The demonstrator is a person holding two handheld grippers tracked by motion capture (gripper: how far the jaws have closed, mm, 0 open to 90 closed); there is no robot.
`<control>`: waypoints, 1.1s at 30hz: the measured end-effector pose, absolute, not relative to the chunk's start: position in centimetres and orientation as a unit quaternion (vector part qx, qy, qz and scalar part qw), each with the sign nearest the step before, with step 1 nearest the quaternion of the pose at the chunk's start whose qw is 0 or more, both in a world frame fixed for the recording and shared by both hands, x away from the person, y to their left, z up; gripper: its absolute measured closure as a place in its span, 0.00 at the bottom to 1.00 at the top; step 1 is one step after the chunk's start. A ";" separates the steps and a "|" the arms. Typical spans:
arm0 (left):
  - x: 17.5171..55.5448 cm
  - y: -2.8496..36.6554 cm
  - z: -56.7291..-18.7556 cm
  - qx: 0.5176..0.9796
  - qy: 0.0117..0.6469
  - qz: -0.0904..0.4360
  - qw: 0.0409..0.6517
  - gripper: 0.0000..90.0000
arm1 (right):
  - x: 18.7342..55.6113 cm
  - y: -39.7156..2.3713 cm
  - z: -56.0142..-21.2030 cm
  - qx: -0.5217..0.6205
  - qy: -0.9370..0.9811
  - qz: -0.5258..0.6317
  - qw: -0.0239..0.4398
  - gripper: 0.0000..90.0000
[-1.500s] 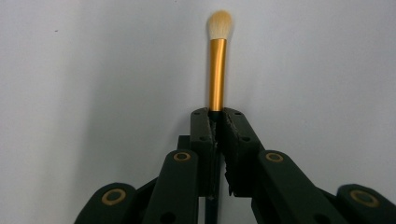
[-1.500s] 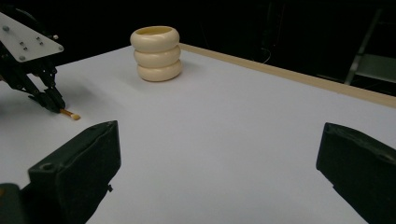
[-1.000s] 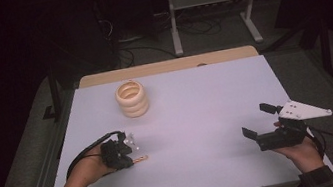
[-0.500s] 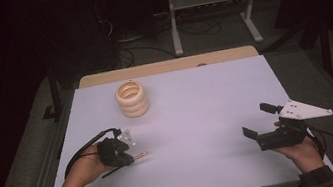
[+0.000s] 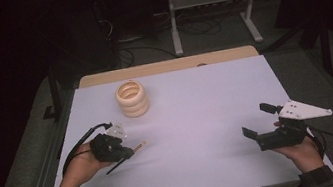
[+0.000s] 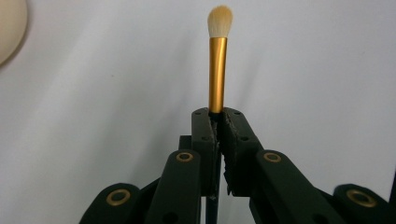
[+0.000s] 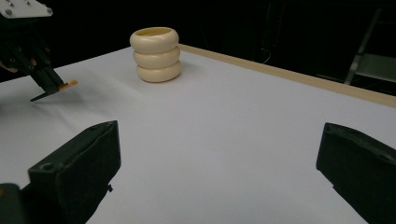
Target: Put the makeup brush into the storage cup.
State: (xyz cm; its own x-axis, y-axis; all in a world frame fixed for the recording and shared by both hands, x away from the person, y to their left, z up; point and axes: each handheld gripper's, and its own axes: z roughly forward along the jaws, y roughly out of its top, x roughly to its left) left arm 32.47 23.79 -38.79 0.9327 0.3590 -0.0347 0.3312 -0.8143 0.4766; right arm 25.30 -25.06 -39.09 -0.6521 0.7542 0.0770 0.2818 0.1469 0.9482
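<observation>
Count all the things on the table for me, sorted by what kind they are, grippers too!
Makeup brush, gold with a pale tip, clamped in the left gripper: 1
Cream ribbed holder, standing upright: 1
Grippers, counting the right gripper with its jaws apart and nothing in them: 2
Total: 4

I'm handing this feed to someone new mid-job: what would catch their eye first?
Probably the brush, gold ferrule and pale bristles, clamped in the shut left gripper at the table's near left. Next, the cream ribbed holder standing upright toward the far left, apart from both grippers. The right gripper sits open at the near right, with nothing between its jaws.
</observation>
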 end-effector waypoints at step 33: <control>32.9 26.2 -37.1 0.889 0.241 0.046 0.388 0.94 | 25.3 -25.1 -39.0 0.357 0.725 0.548 0.217 0.00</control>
State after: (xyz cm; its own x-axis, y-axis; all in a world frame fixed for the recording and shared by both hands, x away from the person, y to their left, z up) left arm 32.86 26.21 -37.05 0.8800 0.4633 -0.1043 0.3917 -0.5839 0.7111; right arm 25.26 -25.14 -39.03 -0.6509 0.7553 0.0764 0.2800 0.1453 0.9489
